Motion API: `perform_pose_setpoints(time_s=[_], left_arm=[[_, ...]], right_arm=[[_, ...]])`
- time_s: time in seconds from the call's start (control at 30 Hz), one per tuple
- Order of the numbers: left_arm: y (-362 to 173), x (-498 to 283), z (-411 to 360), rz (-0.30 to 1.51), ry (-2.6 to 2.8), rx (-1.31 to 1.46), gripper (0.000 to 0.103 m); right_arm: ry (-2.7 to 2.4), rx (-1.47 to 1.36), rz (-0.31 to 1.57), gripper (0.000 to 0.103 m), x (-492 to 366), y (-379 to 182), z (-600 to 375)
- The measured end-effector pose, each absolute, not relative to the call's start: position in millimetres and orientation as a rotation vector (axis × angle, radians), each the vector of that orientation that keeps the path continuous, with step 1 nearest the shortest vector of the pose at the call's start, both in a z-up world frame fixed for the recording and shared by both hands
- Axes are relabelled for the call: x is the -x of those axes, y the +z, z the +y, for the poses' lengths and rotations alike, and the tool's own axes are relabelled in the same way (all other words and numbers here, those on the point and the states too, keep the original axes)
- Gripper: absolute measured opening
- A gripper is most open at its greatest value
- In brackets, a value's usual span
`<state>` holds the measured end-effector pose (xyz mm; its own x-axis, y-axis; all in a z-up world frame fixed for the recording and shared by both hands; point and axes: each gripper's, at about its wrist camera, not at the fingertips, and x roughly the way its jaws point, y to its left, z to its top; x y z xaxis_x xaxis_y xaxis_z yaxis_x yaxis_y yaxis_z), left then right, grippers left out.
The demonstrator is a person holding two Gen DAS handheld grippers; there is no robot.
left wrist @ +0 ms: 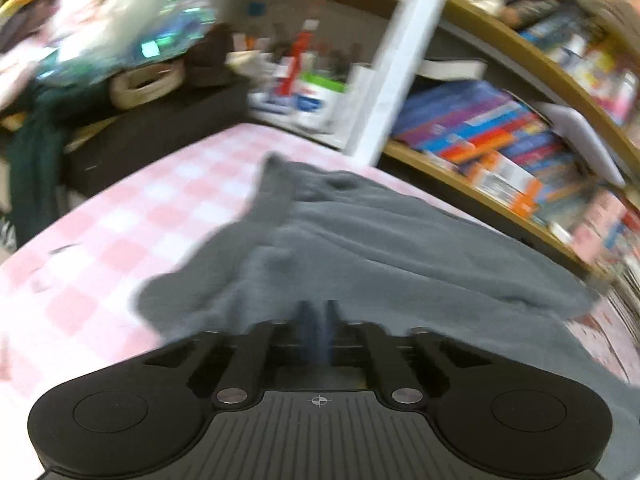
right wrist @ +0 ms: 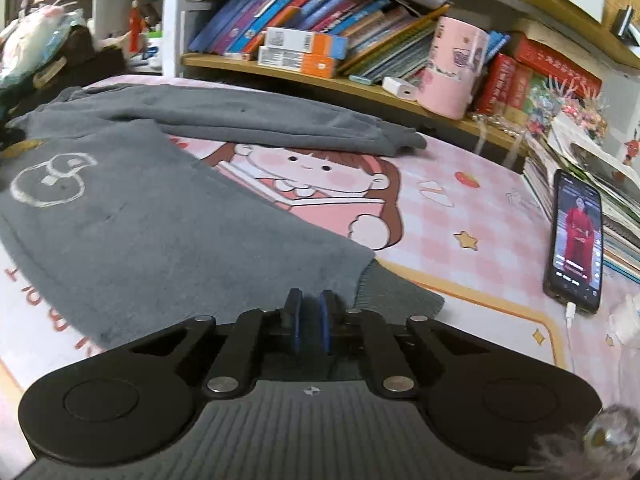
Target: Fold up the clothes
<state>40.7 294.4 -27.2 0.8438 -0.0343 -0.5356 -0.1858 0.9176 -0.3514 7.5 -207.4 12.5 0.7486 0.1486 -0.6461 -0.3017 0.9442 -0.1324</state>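
Now, in the left wrist view, our left gripper (left wrist: 318, 312) has its jaws pressed together at the near edge of the grey sweater (left wrist: 360, 240), which lies spread on the pink checked mat (left wrist: 120, 220) with its far end toward the bookshelf (left wrist: 500, 160); blur keeps us from telling whether cloth is truly pinched. In the right wrist view, our right gripper (right wrist: 310, 304) is also pressed together, right at the sweater's ribbed hem corner (right wrist: 400, 300), and whether any fabric sits between the pads we cannot tell. One sleeve (right wrist: 280, 120) lies along the side nearest the bookshelf. To fold well, we judge both corners need a firm pinch first, then an even lift, keeping clear of the phone (right wrist: 576, 240) beside the sweater.
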Motion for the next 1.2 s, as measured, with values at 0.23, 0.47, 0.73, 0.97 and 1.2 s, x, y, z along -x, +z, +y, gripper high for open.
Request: perform_pose_setpoints(time_s=[0.23, 0.47, 0.73, 0.97, 1.2], left_arm=[[-8.3, -12.3, 312.0, 0.497, 0.138, 0.405, 0.007], [-4.4, -3.2, 322.7, 0.527, 0.209, 0.315, 0.053], [-22.0, -30.4, 308.3, 0.598, 0.162, 0.278, 0.055], [-20.1, -37.3, 305.1, 0.619, 0.175, 0.172, 0.032], [-18.5, -32.6, 328.2, 0.603, 0.284, 0.203, 0.032]], right_arm=[[0.204, 0.325, 0.643, 0.007, -26.8, 6.4, -205.1], [0.13, 0.377, 0.634, 0.007, -38.6, 2.5, -208.9], [0.148, 0.319, 0.64, 0.007, -35.4, 4.7, -212.8], [0.165, 0.294, 0.641, 0.007, -34.2, 4.9, -211.0], [0.258, 0.262, 0.627, 0.008, -32.2, 4.9, -192.5]])
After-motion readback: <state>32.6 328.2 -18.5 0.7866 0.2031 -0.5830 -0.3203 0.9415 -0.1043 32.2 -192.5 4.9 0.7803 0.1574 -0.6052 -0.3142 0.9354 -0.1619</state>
